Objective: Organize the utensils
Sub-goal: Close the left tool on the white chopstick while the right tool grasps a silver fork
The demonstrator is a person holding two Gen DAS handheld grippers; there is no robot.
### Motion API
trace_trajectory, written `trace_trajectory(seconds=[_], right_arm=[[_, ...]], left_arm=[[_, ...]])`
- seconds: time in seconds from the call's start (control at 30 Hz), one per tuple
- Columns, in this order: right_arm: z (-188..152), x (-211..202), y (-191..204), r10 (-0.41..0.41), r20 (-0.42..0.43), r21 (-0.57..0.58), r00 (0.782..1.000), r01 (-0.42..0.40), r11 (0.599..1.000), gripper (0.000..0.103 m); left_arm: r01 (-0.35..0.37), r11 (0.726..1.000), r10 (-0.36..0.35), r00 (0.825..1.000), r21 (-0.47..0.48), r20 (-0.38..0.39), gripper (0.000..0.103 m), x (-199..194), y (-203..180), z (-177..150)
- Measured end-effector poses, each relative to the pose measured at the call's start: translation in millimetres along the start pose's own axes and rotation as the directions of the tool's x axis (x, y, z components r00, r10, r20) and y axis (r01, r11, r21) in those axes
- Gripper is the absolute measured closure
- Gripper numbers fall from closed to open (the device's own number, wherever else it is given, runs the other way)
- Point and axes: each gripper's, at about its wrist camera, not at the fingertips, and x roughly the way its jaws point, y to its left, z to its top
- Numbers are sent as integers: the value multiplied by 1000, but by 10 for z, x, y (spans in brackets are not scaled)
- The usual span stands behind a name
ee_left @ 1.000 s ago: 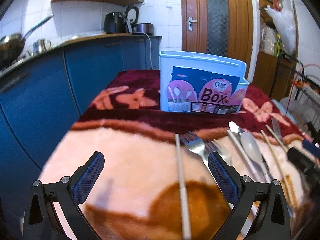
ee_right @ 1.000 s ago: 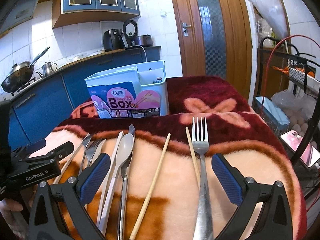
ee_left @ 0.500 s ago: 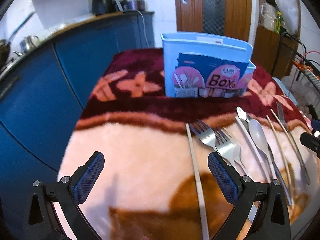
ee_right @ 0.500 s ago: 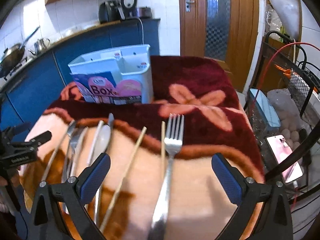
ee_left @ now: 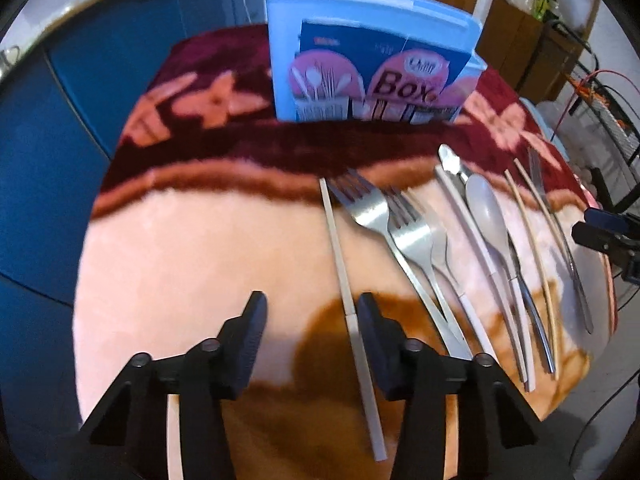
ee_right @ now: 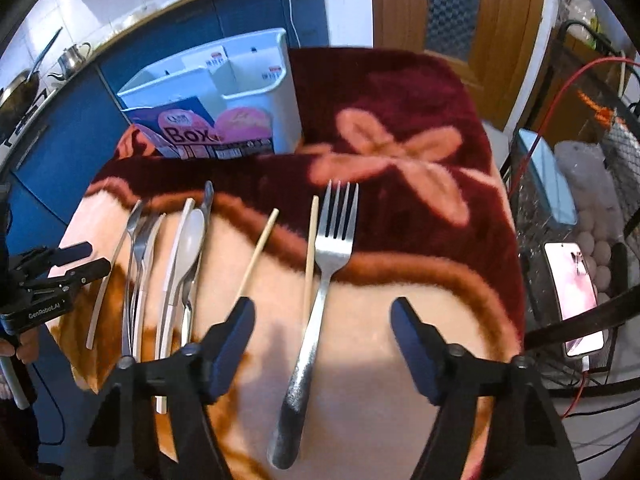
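A light blue utensil box [ee_left: 372, 68] with a "Box" label stands at the back of the blanket; it also shows in the right wrist view [ee_right: 224, 104]. Utensils lie in a row in front of it. My left gripper [ee_left: 310, 320] is open above a white chopstick [ee_left: 352, 276], beside two steel forks [ee_left: 404, 232] and a grey spoon [ee_left: 488, 216]. My right gripper [ee_right: 322, 320] is open over a steel fork [ee_right: 320, 300], with two wooden chopsticks [ee_right: 310, 248] left of the fork.
A red and pink blanket [ee_right: 400, 128] covers the table. Blue kitchen cabinets [ee_left: 48, 120] run along the left. A wire rack with a phone [ee_right: 572, 292] stands at the right. A wooden door [ee_right: 460, 4] is behind.
Both grippers have tilted down and lowered toward the utensils, and their fingers have narrowed. The left now straddles the white chopstick, the right the fork handle.
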Motion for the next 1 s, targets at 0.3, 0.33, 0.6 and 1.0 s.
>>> trace_trajectory(seconds=[0.3,0.33,0.6,1.0], right_arm=[[86,174,-59,16,-87,13,996,-15,1000,81],[95,181,-62,23,-89,14,996,-22,1000,84],[179,219,-120,31,-104,19,994,-29,999,92],[285,316,-86,44,-125,35,991,-40,999,91]], left_arm=[[-1,1000,2,999,22,-37,55,88,-39,17],[-2,1000,3,999,31,-38,55,88,-43,18],[23,999,-20,998,48,-57,75,91,-76,97],[68,998,-66,993,18,-101,91,146,-106,212]])
